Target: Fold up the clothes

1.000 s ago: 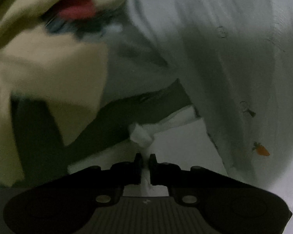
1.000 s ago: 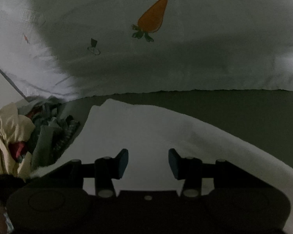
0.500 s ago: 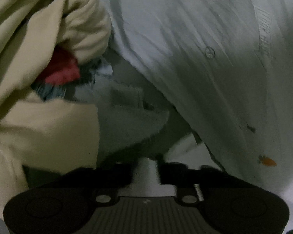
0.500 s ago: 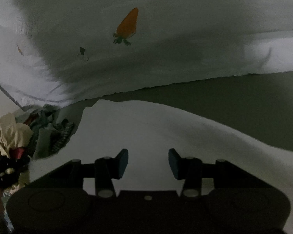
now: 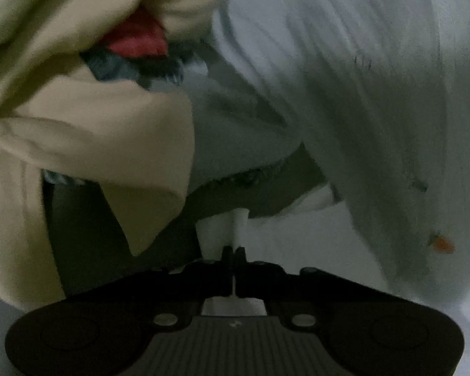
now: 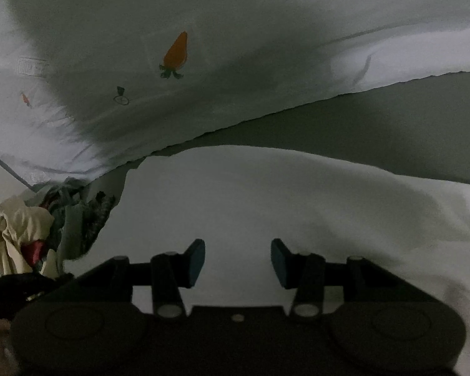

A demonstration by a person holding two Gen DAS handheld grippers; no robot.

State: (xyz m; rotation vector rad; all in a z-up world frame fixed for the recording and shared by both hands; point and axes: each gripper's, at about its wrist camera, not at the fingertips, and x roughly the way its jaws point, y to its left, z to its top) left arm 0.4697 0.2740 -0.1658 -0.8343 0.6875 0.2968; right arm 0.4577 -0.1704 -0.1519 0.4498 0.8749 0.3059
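A white garment lies spread under my right gripper, which hovers open above it with nothing between its blue pads. In the left wrist view the same white garment shows a pinched ridge of its edge rising from my left gripper, whose jaws are shut on that fold. A pale blue cloth with carrot prints lies beyond the white garment; the carrot-print cloth fills the right of the left wrist view.
A heap of clothes sits to the left: a cream garment wrapped around a red piece, with grey-blue items under it. The heap of clothes is at the lower left of the right wrist view. Dark bare surface shows between the cloths.
The left jaws opened over the white garment's edge and shut again on a fold of it. The right gripper slid across the white garment and rolled; the carrot print drifted left and down in its view.
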